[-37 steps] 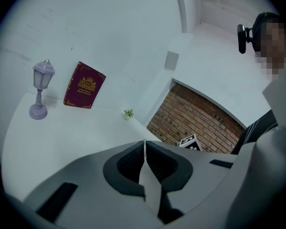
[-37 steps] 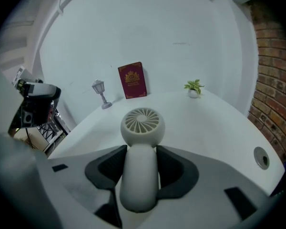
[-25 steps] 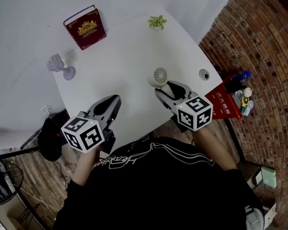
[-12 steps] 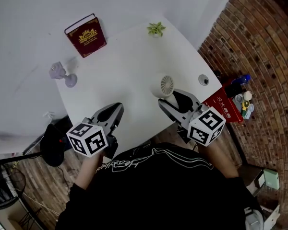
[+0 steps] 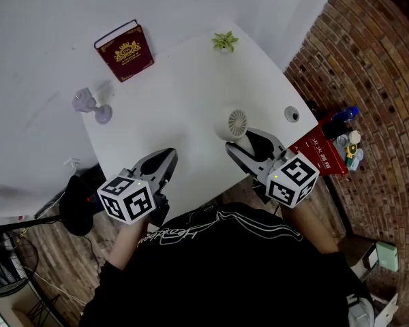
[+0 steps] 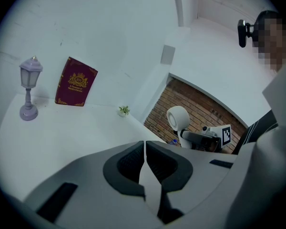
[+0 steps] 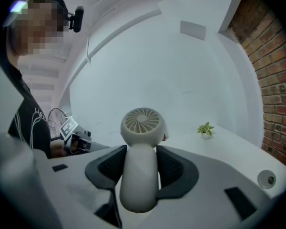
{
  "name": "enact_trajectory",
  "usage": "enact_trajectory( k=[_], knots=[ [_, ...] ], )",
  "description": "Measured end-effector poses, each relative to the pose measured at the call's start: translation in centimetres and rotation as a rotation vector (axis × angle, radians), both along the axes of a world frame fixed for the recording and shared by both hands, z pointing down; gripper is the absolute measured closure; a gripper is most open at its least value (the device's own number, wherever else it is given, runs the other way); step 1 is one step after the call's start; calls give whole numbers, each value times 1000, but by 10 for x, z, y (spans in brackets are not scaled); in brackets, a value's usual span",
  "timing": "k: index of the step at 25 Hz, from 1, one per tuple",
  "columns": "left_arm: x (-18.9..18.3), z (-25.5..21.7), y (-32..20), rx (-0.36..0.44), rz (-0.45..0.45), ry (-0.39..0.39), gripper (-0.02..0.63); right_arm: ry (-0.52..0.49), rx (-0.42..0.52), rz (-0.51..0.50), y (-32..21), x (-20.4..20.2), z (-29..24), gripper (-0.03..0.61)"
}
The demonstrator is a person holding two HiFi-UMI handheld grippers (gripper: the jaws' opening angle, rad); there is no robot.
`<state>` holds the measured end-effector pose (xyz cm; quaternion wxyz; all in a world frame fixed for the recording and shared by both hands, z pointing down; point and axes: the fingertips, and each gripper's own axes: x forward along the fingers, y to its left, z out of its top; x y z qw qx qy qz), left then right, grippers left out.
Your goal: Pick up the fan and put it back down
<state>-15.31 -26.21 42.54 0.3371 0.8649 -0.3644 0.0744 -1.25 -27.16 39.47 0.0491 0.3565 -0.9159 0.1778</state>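
Right tongs hold the little fan, and the left tongs are closed and empty.

The right gripper (image 5: 240,140) squeezes the fan (image 7: 139,161) by its fat handle, over the right side of the white table (image 5: 184,94). The fan is pale cream, with a round head and slits like flower petals. The left gripper (image 6: 145,152) has its jaws pressed together with nothing in them. A tiny white pot (image 7: 207,136) at the table's far corner holds a green plant (image 7: 205,127).

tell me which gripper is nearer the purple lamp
Left. The left gripper is nearer, with the purple lamp ahead to its left; the right gripper, clamping the fan, is farther off.
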Motion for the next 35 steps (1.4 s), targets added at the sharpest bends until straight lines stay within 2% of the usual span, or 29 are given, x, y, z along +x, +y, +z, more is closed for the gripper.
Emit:
enact_trajectory(
  k=[7, 14, 28, 35],
  knots=[
    [-2, -5, -4, 19, -13, -3, 574, 51, -2, 19, -10, 1, 3, 385],
    [-4, -7, -7, 25, -18, -8, 574, 129, -59, 33, -34, -1, 35, 385],
    [-8, -10, -12, 37, -51, -14, 574, 449, -205, -30, -52, -4, 140, 385],
    [-21, -14, -11, 44, -91, -17, 574, 550, -252, -64, -47, -6, 171, 385]
  ],
)
